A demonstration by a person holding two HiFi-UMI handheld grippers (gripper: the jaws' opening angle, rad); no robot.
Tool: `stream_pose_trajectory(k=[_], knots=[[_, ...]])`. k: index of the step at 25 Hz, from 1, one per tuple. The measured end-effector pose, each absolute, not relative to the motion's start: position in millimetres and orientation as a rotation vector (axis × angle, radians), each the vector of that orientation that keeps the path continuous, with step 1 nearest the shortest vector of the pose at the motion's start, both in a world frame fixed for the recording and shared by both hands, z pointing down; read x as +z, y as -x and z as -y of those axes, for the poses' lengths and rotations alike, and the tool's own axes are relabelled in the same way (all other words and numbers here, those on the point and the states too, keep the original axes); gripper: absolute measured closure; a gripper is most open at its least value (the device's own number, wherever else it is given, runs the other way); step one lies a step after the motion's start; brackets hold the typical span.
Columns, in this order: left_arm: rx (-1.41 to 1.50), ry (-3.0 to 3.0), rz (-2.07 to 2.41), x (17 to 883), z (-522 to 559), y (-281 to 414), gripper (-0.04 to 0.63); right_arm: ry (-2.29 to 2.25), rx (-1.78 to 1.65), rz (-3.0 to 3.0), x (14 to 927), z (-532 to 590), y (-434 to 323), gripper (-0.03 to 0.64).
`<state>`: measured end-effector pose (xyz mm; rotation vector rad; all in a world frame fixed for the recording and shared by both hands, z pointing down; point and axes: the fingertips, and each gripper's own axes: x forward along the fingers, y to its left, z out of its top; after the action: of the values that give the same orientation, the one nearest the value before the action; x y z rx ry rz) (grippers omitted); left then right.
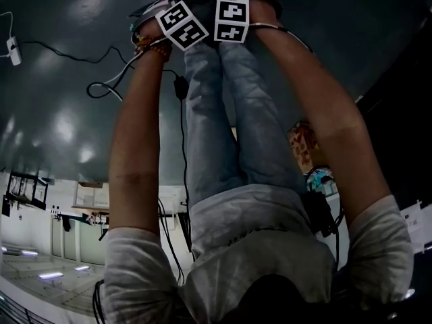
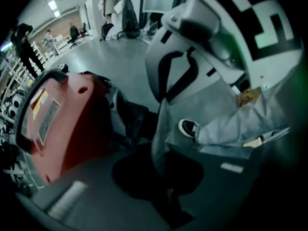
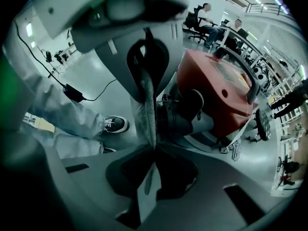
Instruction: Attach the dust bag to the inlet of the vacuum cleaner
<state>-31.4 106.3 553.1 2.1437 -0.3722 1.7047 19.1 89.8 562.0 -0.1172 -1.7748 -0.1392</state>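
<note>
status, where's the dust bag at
Both shut on the dust bag: left gripper, right gripper. Bag beside red vacuum cleaner, by its black inlet; seated or not, can't tell. No obstruction seen between them.

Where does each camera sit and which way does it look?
Head view: on the person's head, facing steeply down; arms, jeans, marker cubes show.
Left gripper view: on the left gripper, along jaws shut on the dust bag, toward the vacuum cleaner; a shoe shows.
Right gripper view: on the right gripper, likewise clamping it; shoes show.
Shared by gripper views: dust bag, vacuum cleaner.
</note>
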Motion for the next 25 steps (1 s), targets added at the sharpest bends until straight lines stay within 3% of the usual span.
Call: stream_pose_trajectory(k=[10,15,25], knots=[[1.762,-2.165,0.312,547,-105,29,0.565,0.120,-0.145,1.789,566,-95,-25,0.588],[1.619,-2.055,0.373,566,-115,34,0.566,0.124,-0.177,1.784,547,-86,-9,0.588],[1.723,-2.130,0.328,558,-103,29,0.561,0.129,-0.105,1.762,563,-88,-19,0.588]])
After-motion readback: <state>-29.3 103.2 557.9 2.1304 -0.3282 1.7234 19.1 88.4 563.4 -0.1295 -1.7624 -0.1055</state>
